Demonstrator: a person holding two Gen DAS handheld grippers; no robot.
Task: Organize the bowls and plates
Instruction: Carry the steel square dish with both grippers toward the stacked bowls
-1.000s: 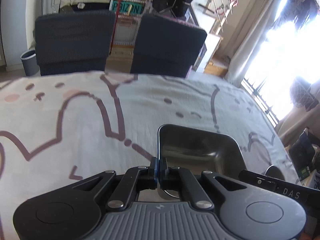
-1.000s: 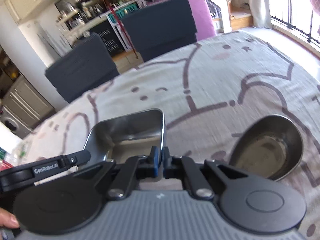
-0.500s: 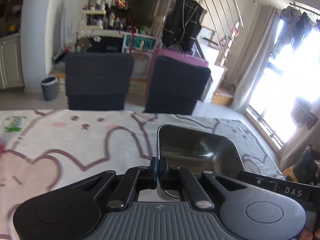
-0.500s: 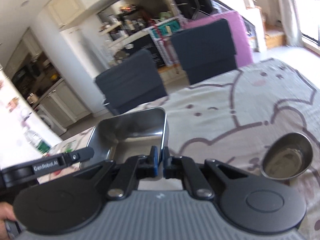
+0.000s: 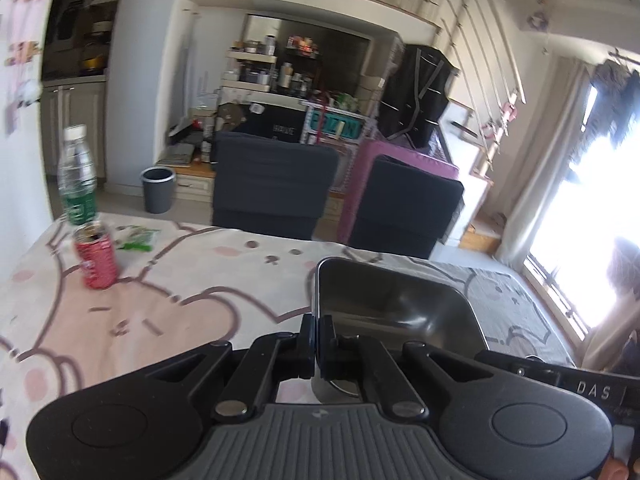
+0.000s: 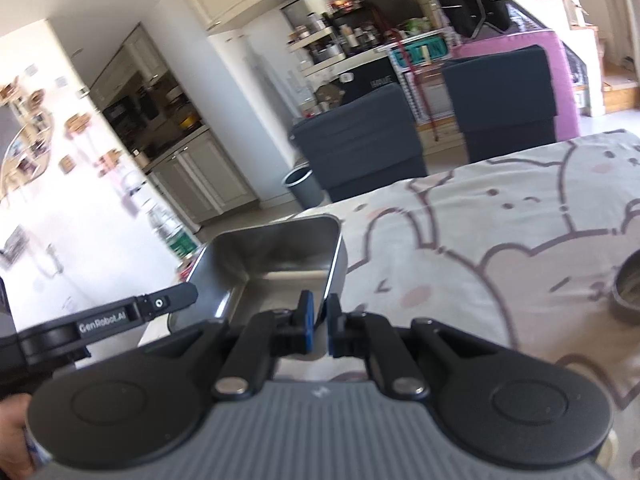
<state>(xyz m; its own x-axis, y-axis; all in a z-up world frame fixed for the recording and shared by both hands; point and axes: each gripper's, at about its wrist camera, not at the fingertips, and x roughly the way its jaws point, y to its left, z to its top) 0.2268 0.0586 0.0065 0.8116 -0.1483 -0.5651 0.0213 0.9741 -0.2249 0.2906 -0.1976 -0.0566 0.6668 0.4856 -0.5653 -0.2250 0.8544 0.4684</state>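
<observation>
From my left wrist camera, the table has dropped lower in frame than a second ago, and a red can [image 5: 96, 258] and a water bottle [image 5: 77, 178] have come into sight at the far left of the cartoon-print tablecloth [image 5: 192, 296]. My left gripper [image 5: 318, 338] points forward and downward, its pads pressed tight on the near left rim of the square steel tray [image 5: 396, 312], which hangs clear above the cloth. My other tool's black finger shows at lower right.

From my right wrist camera, the room has swung, so the round steel bowl [image 6: 629, 292] now sits cut off at the right edge, resting on the cloth. My right gripper [image 6: 319, 328] straddles the tray's right wall [image 6: 334, 264]; a thin gap shows beside the blue pads, so I can't tell whether they clamp it. The tray tilts up toward the chairs [image 6: 360, 144].
</observation>
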